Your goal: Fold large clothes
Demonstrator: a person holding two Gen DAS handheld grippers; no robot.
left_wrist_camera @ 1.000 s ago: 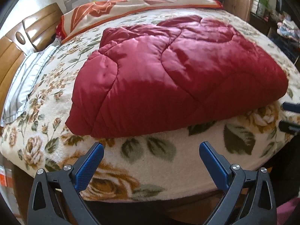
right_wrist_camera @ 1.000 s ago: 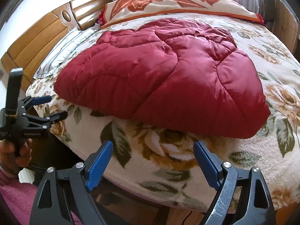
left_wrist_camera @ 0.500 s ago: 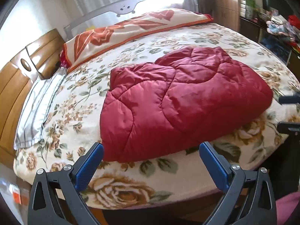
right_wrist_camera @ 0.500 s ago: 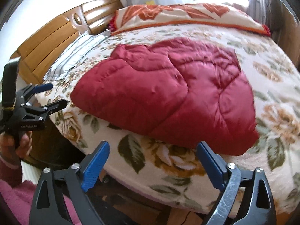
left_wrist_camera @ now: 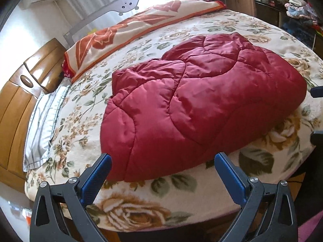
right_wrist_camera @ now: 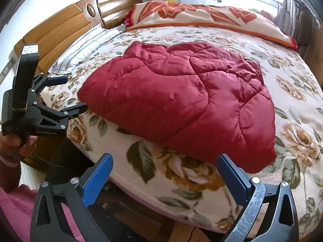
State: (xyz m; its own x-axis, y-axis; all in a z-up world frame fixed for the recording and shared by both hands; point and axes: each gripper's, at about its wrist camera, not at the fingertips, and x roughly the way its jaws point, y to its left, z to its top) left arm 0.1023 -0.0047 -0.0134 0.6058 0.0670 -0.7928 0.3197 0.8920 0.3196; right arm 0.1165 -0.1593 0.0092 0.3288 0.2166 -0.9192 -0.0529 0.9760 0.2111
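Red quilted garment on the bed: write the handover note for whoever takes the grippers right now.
Left gripper: open, empty, held off the near bed edge, touching nothing.
Right gripper: open, empty, also off the near edge.
Red quilted garment: lies folded into a compact bundle on the floral bedspread, near the front edge, with no gripper on it.
Done: it looks folded over on itself; how many folds cannot be told.
Left: perhaps a last fold or a tidy of the rumpled far end; otherwise the job looks about finished.
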